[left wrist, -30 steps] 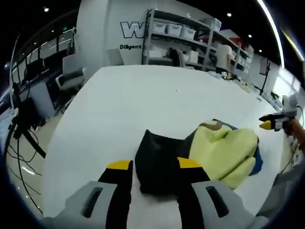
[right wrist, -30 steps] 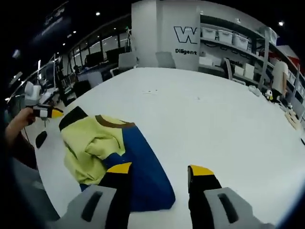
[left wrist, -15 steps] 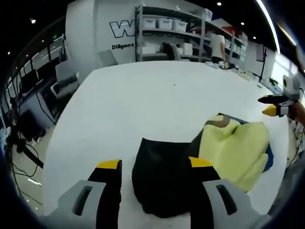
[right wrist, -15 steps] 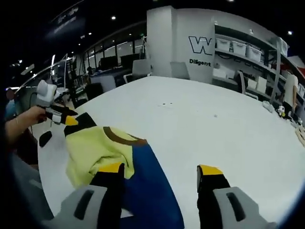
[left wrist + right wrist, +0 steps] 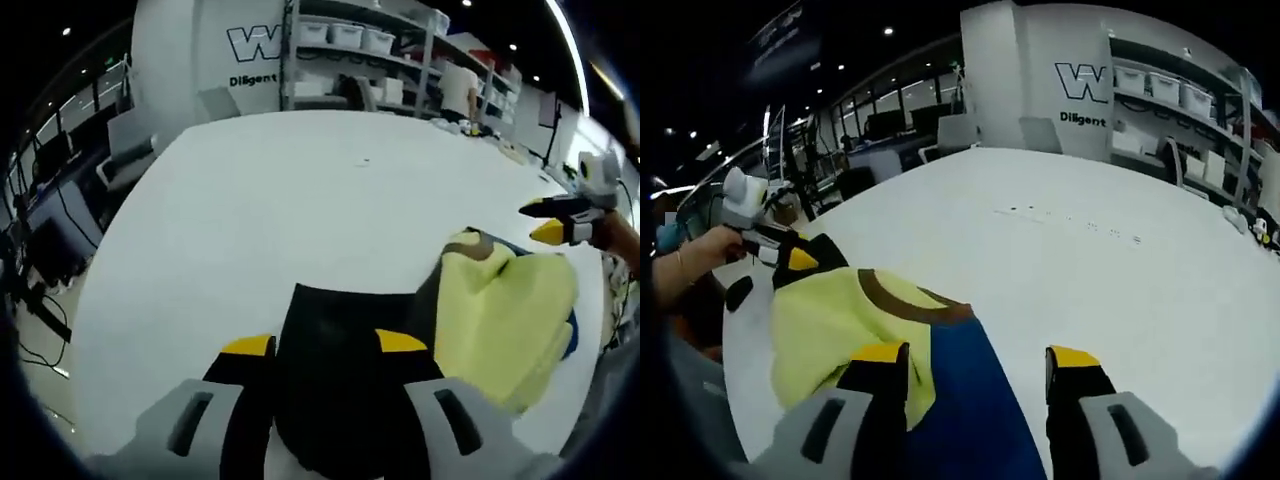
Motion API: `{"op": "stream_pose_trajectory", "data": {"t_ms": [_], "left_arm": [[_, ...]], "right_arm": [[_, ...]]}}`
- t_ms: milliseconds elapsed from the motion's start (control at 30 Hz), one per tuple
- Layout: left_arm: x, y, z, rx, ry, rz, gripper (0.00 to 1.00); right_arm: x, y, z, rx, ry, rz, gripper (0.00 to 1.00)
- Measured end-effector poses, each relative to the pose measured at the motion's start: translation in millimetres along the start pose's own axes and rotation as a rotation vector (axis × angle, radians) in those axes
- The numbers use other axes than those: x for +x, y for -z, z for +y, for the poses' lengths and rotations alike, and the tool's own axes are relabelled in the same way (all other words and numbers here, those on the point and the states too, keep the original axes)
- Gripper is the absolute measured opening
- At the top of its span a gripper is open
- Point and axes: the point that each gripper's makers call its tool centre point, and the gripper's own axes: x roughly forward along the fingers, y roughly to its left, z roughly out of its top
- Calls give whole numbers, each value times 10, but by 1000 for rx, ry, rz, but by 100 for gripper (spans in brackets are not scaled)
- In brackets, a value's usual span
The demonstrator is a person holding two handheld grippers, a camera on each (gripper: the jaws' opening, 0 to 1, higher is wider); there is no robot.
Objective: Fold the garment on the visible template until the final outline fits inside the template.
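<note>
Two grippers flank the garment [image 5: 500, 320] on the white table [image 5: 260, 200]: left gripper [image 5: 312, 345], jaws apart, straddles its black end; right gripper [image 5: 975, 354], jaws apart, straddles its blue end, collar beyond.

Garment [image 5: 480, 320] on table [image 5: 260, 200], between both grippers.

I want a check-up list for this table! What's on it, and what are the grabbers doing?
Surface: white table, mostly bare.
Job's things: crumpled garment, yellow, blue and black with a brown collar; no template outline seen.
Clutter: tiny specks on the table.
Grippers: left gripper open over the black part; right gripper open over the blue part.
Cables: on the floor beside the table.
Surroundings: shelves with bins, chairs, a person standing.
</note>
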Motion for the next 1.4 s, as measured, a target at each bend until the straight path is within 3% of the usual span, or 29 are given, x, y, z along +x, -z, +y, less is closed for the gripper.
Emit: {"op": "stream_pose_trajectory", "data": {"t_ms": [167, 267, 400, 433, 667, 767, 833, 967, 1033, 1167, 1400], "left_arm": [[13, 19, -5, 2, 4, 9, 15], [16, 21, -6, 1, 4, 10, 0], [20, 36, 3, -7, 2, 18, 0], [6, 46, -22, -52, 19, 25, 0], [-31, 14, -50, -59, 25, 19, 0], [-64, 7, -74, -84, 28, 15, 0], [-77, 7, -85, -108, 30, 15, 0], [-117, -12, -102, -119, 36, 7, 0], [-144, -28, -91, -126, 29, 0, 0], [-214, -92, -49, -157, 18, -28, 0], [-376, -230, -3, -170, 1, -90, 0]], "right_arm": [[119, 20, -19, 16, -3, 12, 43], [146, 22, -24, 15, -3, 14, 36], [313, 9, -9, 17, -13, 12, 34], [332, 8, -10, 15, -12, 13, 33], [504, 23, 3, 24, -28, 27, 24], [555, 103, 45, -13, -25, 61, 18], [549, 107, 48, -12, -22, 60, 12], [573, 80, 11, -90, -4, 64, 0], [566, 84, 37, -56, -27, 69, 0], [486, -4, 43, -67, -35, 46, 0], [164, -394, 100, -78, -62, -72, 0]]}}
